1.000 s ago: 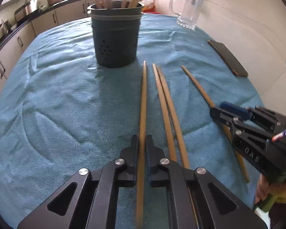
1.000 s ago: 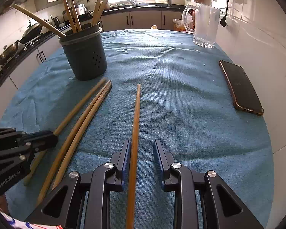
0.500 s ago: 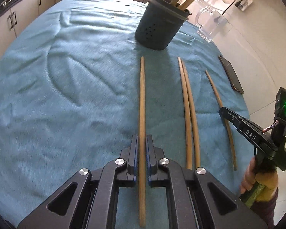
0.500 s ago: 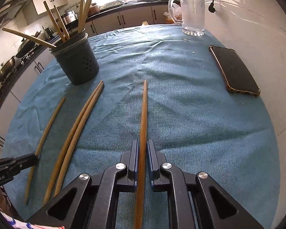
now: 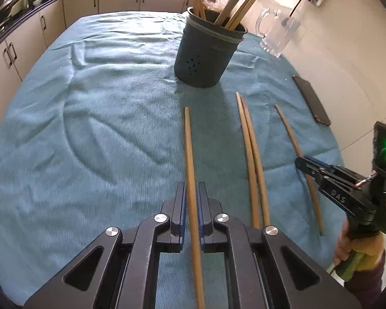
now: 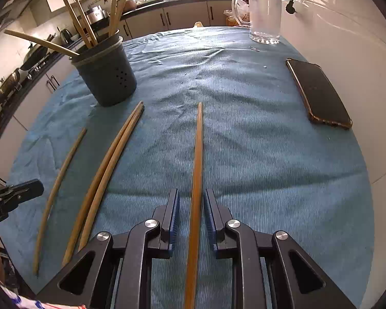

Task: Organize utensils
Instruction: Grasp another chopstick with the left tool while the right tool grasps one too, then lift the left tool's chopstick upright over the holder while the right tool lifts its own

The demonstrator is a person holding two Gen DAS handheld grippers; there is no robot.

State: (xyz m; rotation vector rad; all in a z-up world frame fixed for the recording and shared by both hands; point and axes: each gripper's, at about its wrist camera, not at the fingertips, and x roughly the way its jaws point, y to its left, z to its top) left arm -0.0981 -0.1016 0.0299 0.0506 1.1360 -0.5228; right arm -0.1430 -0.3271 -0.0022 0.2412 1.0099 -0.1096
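Teal towelling (image 6: 257,154) is covering the table, and kitchen cabinets are running along the far walls. Nearest in the left wrist view, the left gripper (image 5: 191,206) is clamping a long wooden stick (image 5: 190,159), its blue pads pressing on both sides of the shaft. Nearest in the right wrist view, the right gripper (image 6: 191,206) is straddling another wooden stick (image 6: 196,159) that is lying on the cloth; its jaws have just been opening, and gaps are showing on both sides of the stick. Between those two sticks, a pair of sticks (image 6: 110,159) is lying side by side, touching. Further back, a dark perforated utensil holder (image 6: 108,77) is standing upright with several wooden utensils (image 6: 82,25) leaning in it. To the right, a black phone (image 6: 319,92) is lying flat near the wall, and a clear glass jug (image 6: 265,13) is standing at the far edge.
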